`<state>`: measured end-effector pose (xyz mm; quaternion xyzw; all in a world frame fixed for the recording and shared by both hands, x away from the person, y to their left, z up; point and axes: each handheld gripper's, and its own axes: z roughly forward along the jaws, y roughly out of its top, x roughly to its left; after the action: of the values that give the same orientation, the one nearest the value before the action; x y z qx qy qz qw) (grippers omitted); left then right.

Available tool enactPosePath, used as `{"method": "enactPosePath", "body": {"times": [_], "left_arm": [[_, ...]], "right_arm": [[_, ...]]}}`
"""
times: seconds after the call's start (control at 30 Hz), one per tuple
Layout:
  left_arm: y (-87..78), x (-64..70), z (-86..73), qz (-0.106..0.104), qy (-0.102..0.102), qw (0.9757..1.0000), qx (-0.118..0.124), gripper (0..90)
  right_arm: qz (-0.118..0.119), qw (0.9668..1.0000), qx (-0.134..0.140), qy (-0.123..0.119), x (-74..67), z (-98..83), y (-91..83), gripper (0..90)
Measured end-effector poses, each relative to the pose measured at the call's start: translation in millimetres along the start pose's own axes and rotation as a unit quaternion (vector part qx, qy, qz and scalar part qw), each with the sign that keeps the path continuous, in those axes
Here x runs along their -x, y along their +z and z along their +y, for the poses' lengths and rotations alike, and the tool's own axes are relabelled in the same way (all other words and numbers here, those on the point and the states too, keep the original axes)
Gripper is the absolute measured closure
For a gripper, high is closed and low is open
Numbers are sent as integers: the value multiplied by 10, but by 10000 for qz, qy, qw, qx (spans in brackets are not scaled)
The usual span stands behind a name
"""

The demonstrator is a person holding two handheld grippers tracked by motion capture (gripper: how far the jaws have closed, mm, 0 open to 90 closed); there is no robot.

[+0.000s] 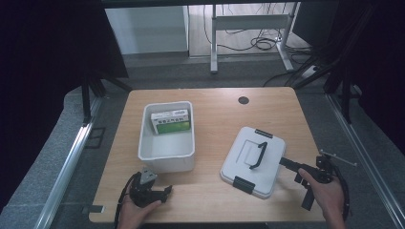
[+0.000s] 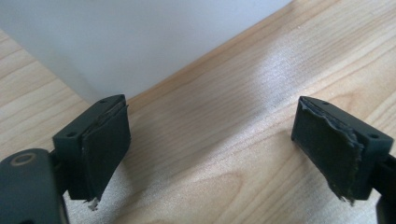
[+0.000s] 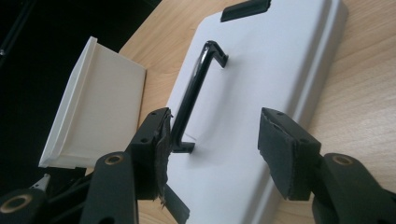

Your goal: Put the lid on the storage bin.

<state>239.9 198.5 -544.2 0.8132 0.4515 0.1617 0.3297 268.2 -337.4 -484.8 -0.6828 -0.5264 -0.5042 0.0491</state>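
While your left hand-held gripper (image 1: 165, 192) rests on the desk (image 1: 215, 114) just in front of the white bin (image 1: 167, 152), jaws spread wide with nothing between them, keep it there, out of the way. That bin holds a green-and-white box (image 1: 170, 121). To its right the grey lid (image 1: 251, 162) lies flat on the desk, its black handle (image 3: 194, 98) upright. Your right hand-held gripper (image 3: 212, 151) hovers over the lid's near end, jaws wide and empty; shift it so the handle sits squarely between the pads before you squeeze.
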Motion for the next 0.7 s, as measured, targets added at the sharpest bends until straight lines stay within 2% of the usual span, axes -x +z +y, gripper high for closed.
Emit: {"method": "enactPosePath", "body": {"times": [0.2, 0.4, 0.53, 0.7], "left_arm": [[-10, -1, -9, -11, 0, 10000, 15, 124], [-14, -18, -13, -29, 33, 10000, 12, 127], [-10, -33, -9, -28, 47, 10000, 13, 126], [-10, -31, -9, -26, 50, 10000, 6, 124]], "right_arm": [[-89, 9999, 28, 40, 28, 12, -18, 442], [-221, 9997, -2, -73, -23, -19, 24, 442], [-291, 9996, -70, -3, 17, -54, 32, 442], [-411, 9991, -108, -34, 62, -35, 41, 442]]}}
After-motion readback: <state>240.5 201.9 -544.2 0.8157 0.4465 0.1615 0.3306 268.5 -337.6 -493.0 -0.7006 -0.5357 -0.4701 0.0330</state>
